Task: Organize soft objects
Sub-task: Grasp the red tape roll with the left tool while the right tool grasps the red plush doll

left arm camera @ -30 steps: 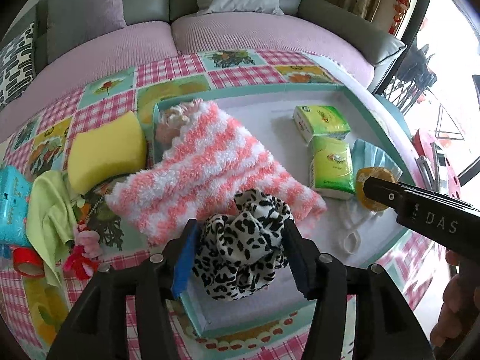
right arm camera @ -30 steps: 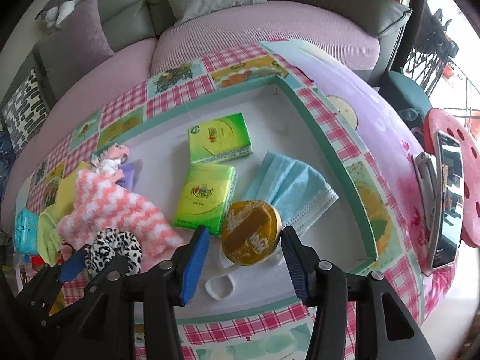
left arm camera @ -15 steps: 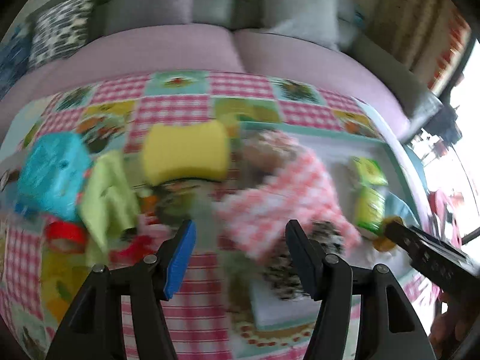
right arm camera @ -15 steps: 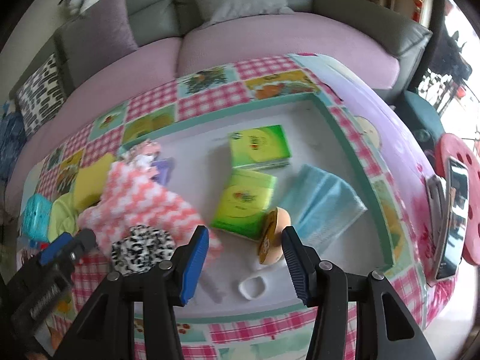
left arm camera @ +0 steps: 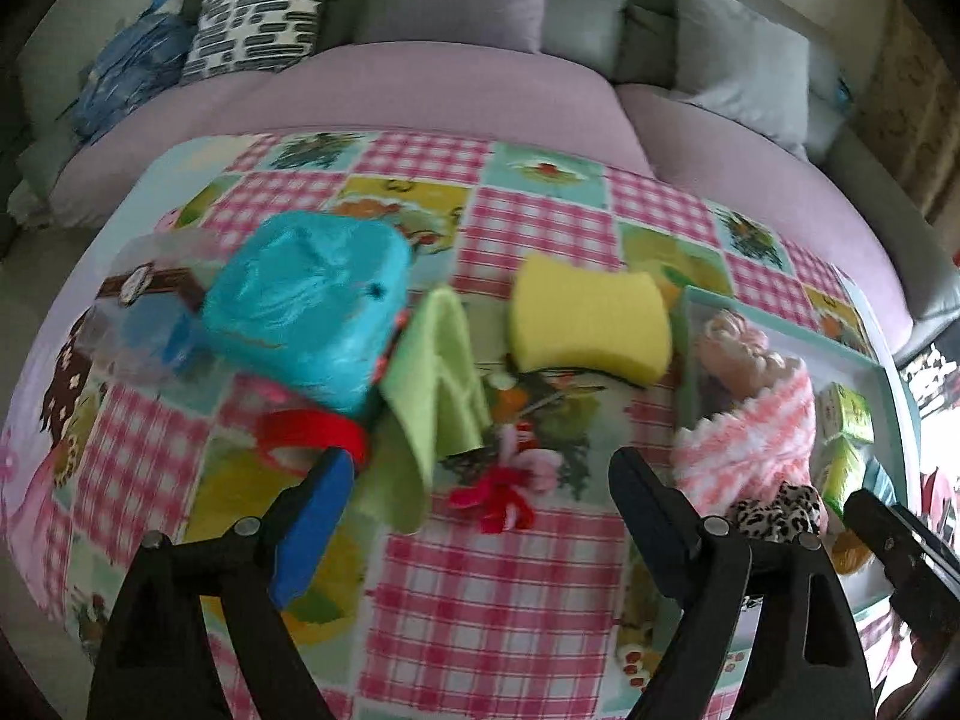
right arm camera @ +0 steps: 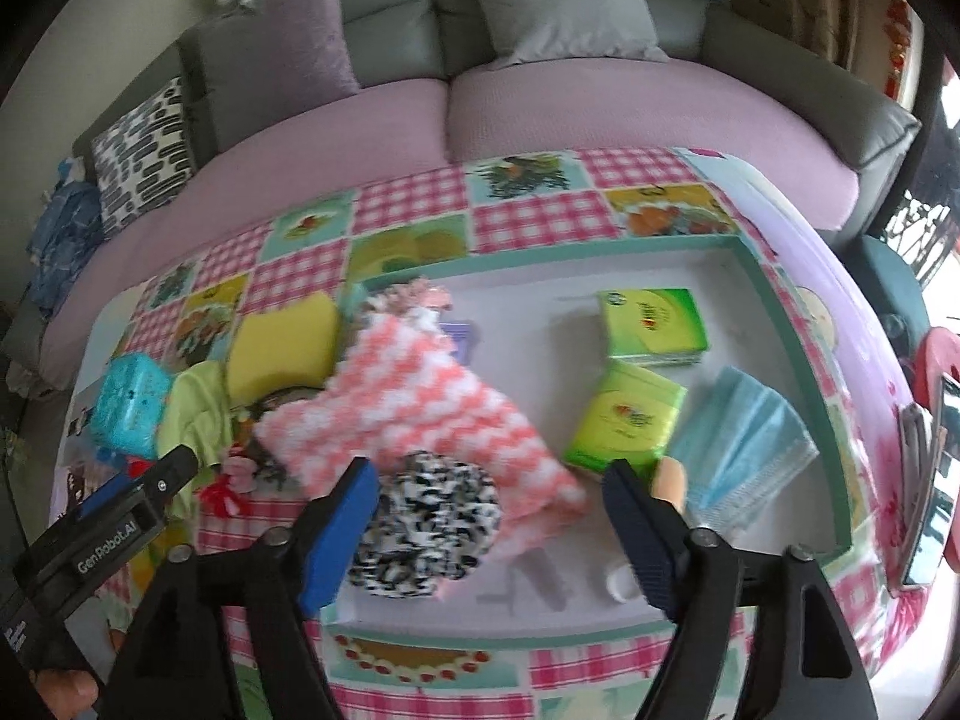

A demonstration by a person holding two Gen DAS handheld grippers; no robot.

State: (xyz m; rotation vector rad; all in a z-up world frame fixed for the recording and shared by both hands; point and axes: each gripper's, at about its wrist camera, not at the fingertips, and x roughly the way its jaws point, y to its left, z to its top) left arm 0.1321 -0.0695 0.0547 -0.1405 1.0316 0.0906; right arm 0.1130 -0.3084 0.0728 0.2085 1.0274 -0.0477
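Both grippers stand wide, their jaws having just been opening. The left gripper grips nothing, hovering over the green cloth and a small red-pink trinket, blurred. The right gripper is empty above the leopard scrunchie, which lies in the tray against the pink-and-white knit.

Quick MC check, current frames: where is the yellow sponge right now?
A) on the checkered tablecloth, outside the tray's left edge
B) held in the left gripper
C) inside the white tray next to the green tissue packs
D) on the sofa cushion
A: the yellow sponge lies on the checkered tablecloth, just outside the left rim of the white tray; the green tissue packs sit inside it, and the left gripper is open and empty.
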